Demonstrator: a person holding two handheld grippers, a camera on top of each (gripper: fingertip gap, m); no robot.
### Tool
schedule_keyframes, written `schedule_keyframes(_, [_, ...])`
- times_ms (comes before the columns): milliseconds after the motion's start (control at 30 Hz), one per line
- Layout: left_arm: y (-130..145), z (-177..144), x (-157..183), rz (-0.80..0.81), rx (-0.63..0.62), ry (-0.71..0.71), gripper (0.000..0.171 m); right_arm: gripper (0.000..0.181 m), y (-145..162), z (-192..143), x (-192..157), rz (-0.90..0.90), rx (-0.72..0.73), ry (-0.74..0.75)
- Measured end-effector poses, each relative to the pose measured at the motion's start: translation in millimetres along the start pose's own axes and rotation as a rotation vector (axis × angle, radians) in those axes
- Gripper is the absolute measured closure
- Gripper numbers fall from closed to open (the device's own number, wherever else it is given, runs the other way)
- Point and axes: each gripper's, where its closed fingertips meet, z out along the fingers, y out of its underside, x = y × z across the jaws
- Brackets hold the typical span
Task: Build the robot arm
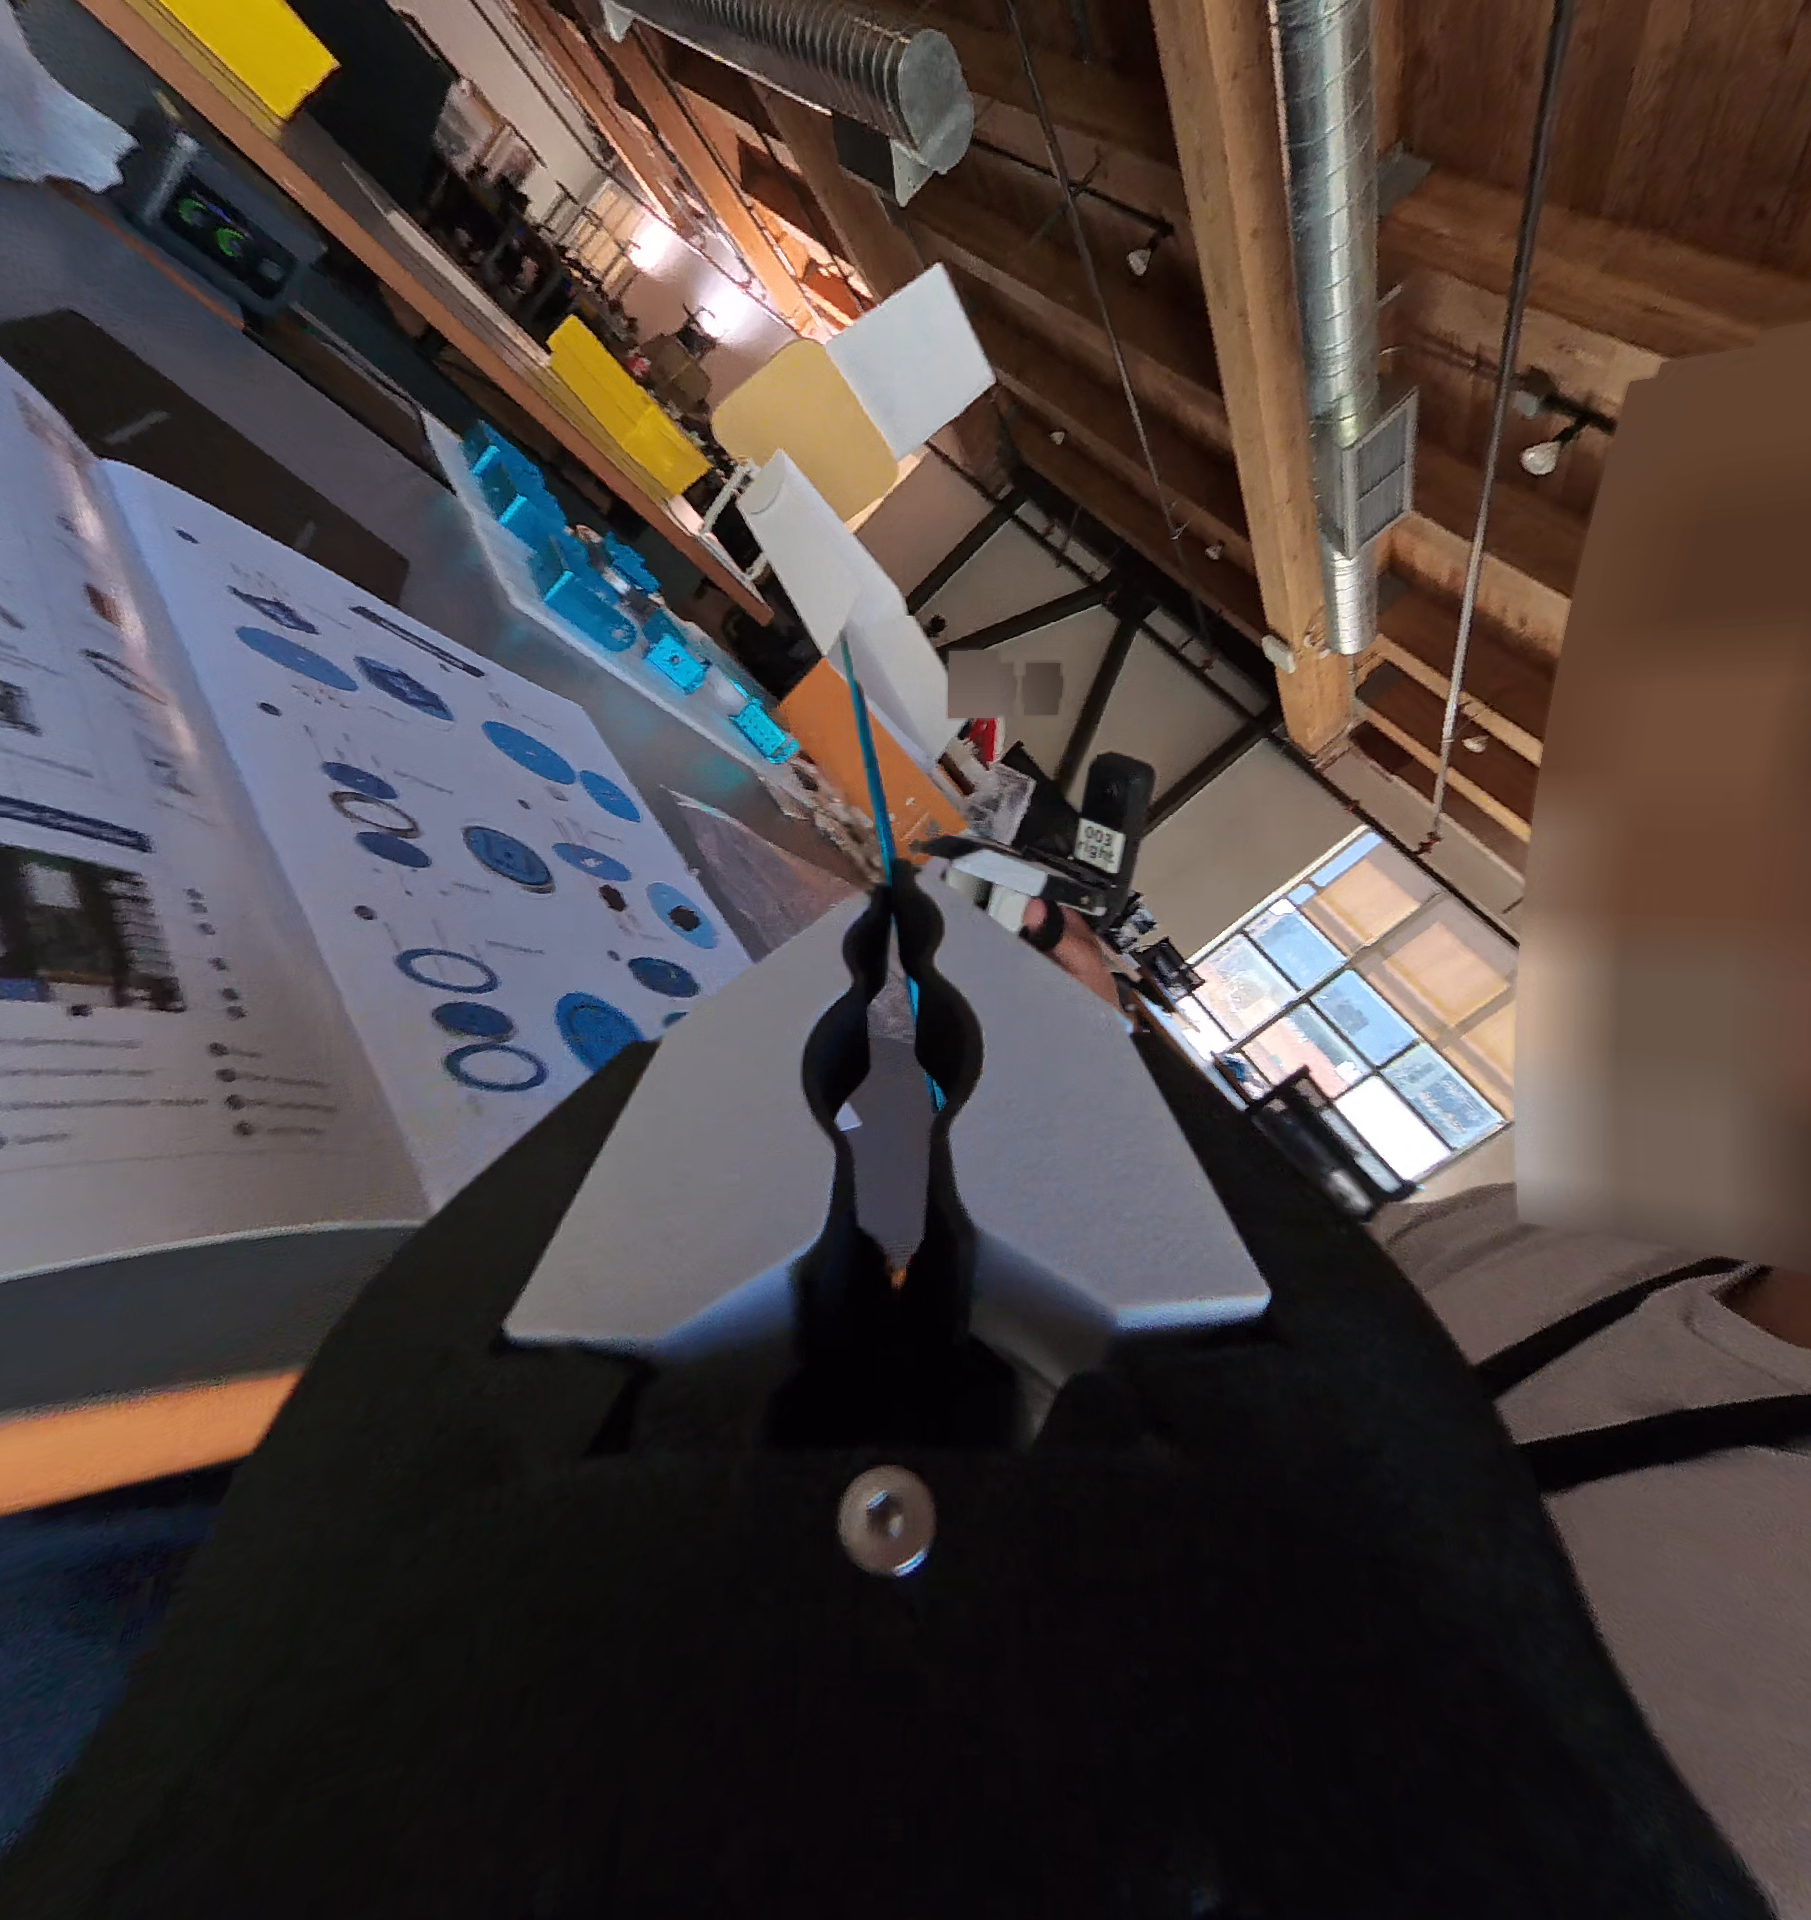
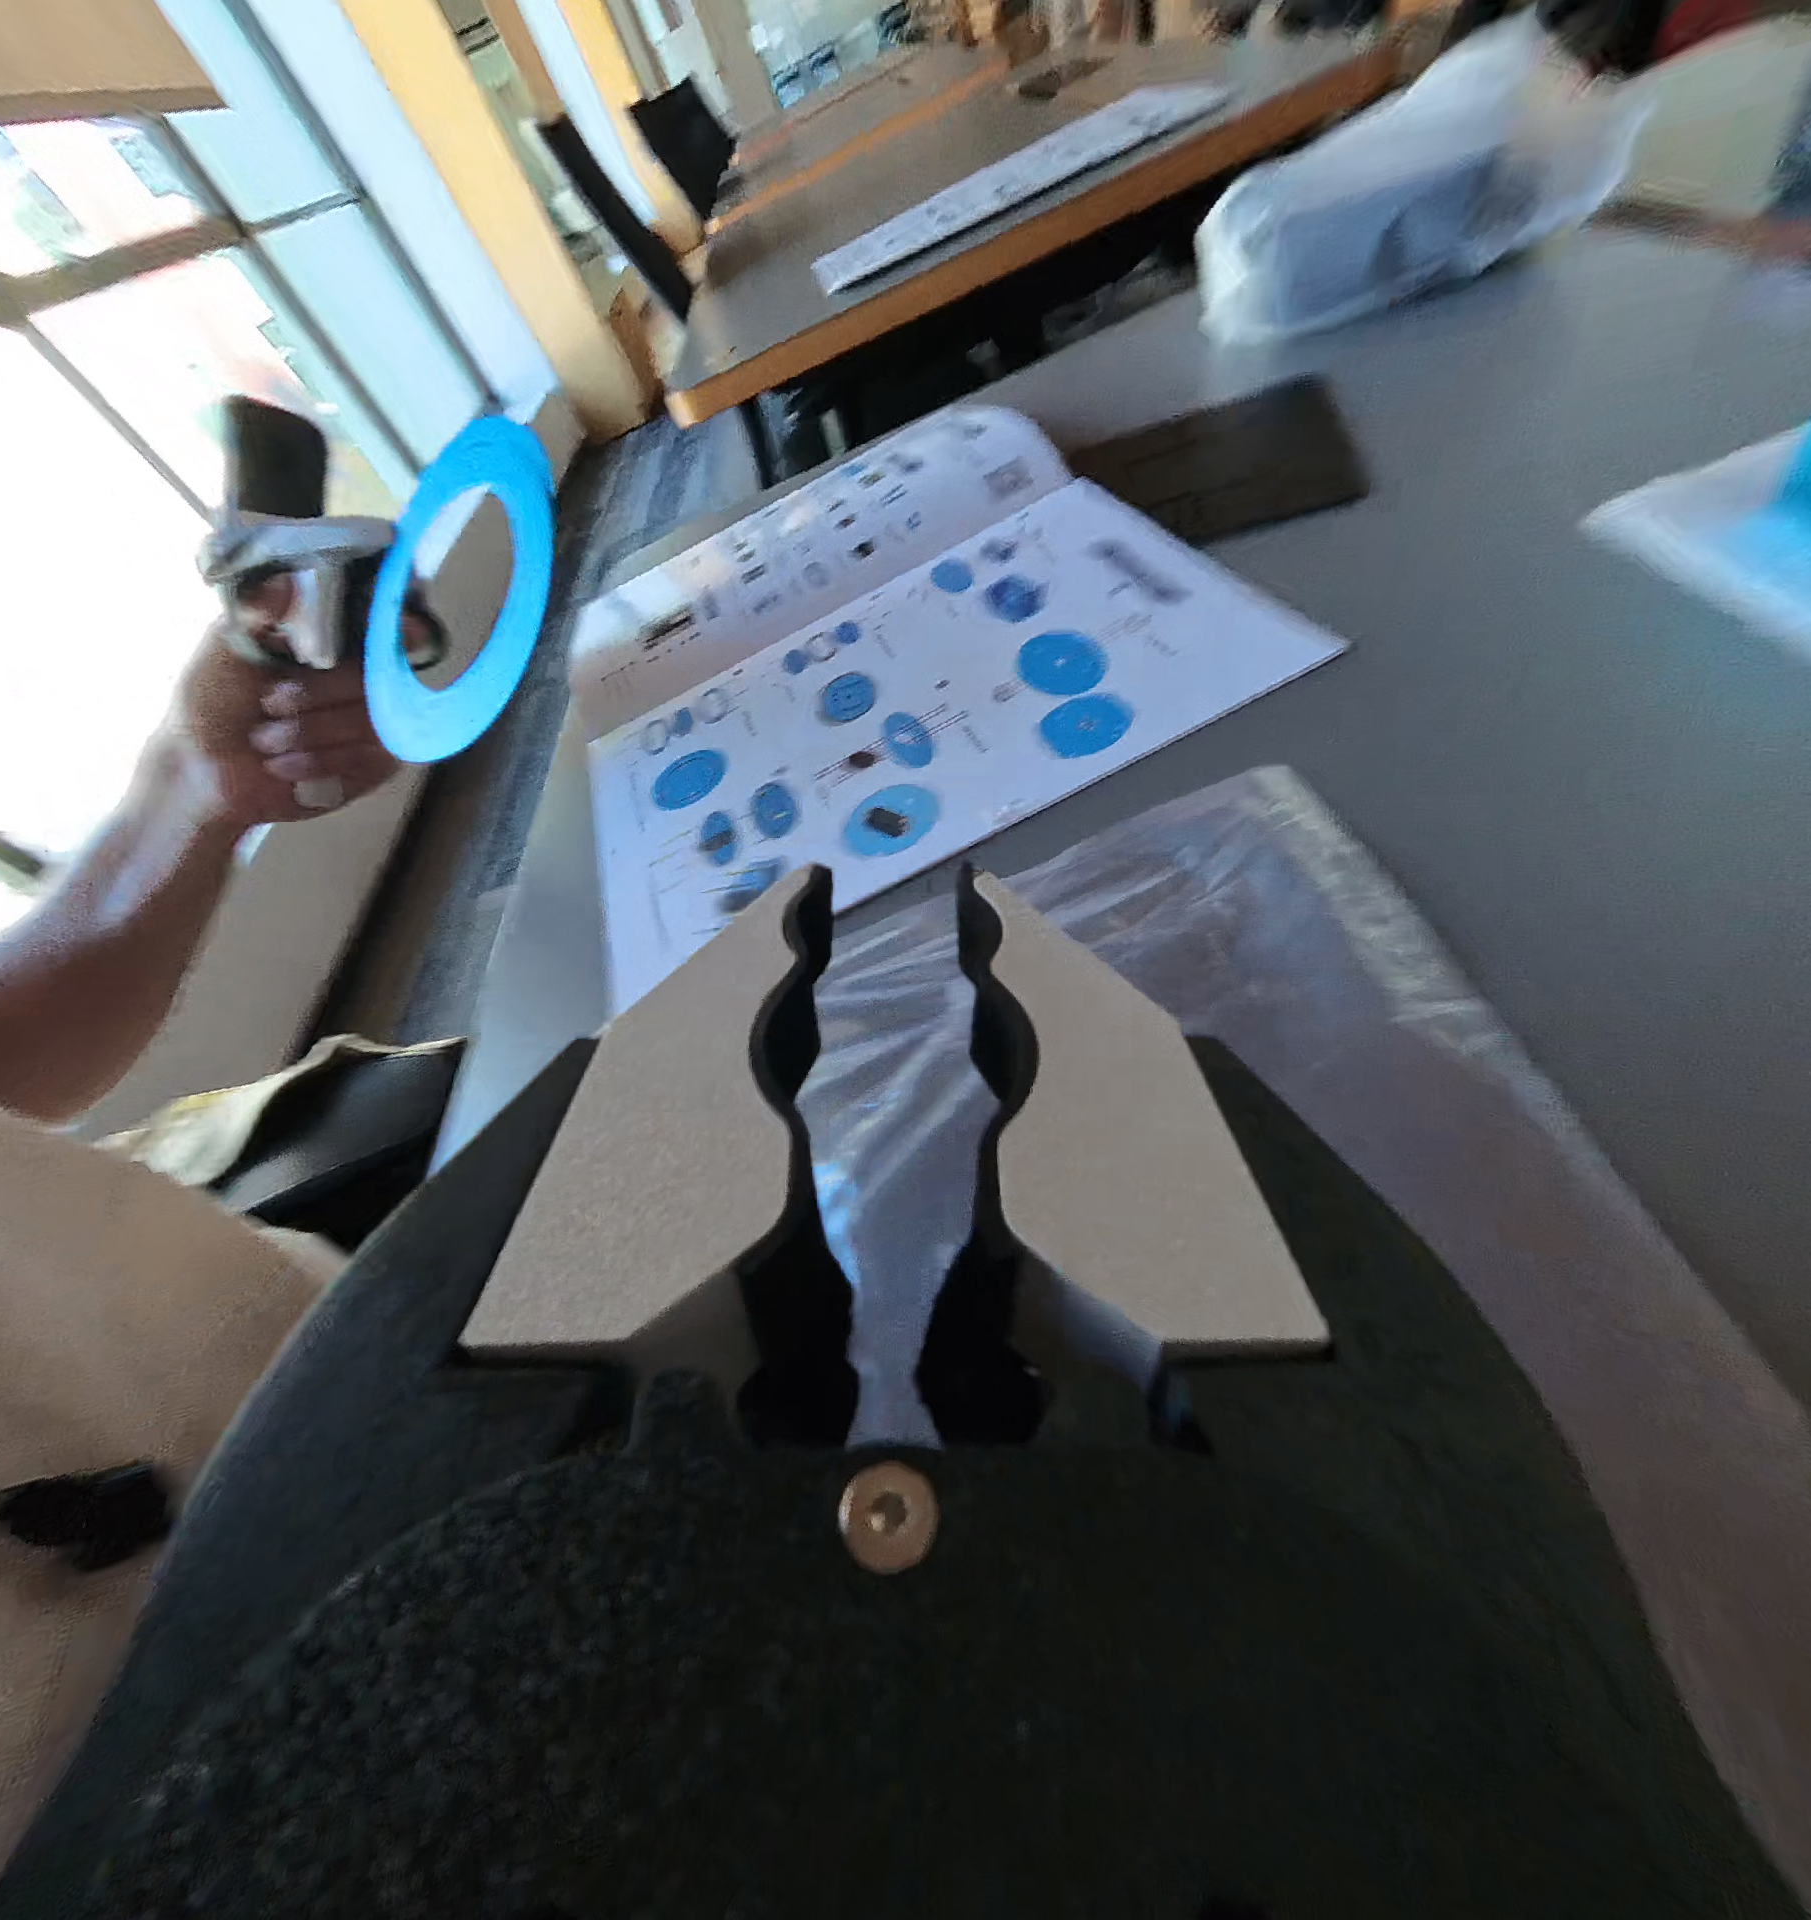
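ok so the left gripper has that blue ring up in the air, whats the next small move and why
Probably lower the blue ring toward the grey table by the open booklet. The left gripper pinches it only at the rim, held in the air, while the right gripper hangs open and empty above a clear plastic bag.

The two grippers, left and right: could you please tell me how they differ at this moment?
The left gripper is shut on a flat blue ring, seen edge-on in its own view; the right gripper is open and holds nothing. The left is raised off the table; the right points low over a clear plastic bag beside an open manual. Both have pale fingers with black scalloped pads.
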Motion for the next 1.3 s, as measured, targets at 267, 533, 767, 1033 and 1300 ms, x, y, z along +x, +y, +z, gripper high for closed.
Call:
schedule_keyframes(267, [15, 114, -5, 0.080, -0.198, 0.034, 0.171, 0.145, -47, -126, 205, -0.030, -0.132, 0.683])
schedule_keyframes(533, [42, 179, -10, 0.237, -0.311, 0.052, 0.171, 0.133, -30, -74, 67, 0.036, -0.080, 0.288])
schedule_keyframes(767, [81, 132, 38, 0.259, -0.338, 0.169, 0.171, 0.131, 32, -93, -51, -0.129, -0.082, 0.255])
schedule_keyframes(1033, [144, 51, 100, 0.408, -0.388, 0.184, 0.171, 0.128, 137, -82, -218, -0.238, -0.148, -0.138])
schedule_keyframes(1300, [230, 7, 117, 0.484, -0.499, 0.162, 0.171, 0.140, 312, -63, -275, -0.425, -0.414, -0.183])
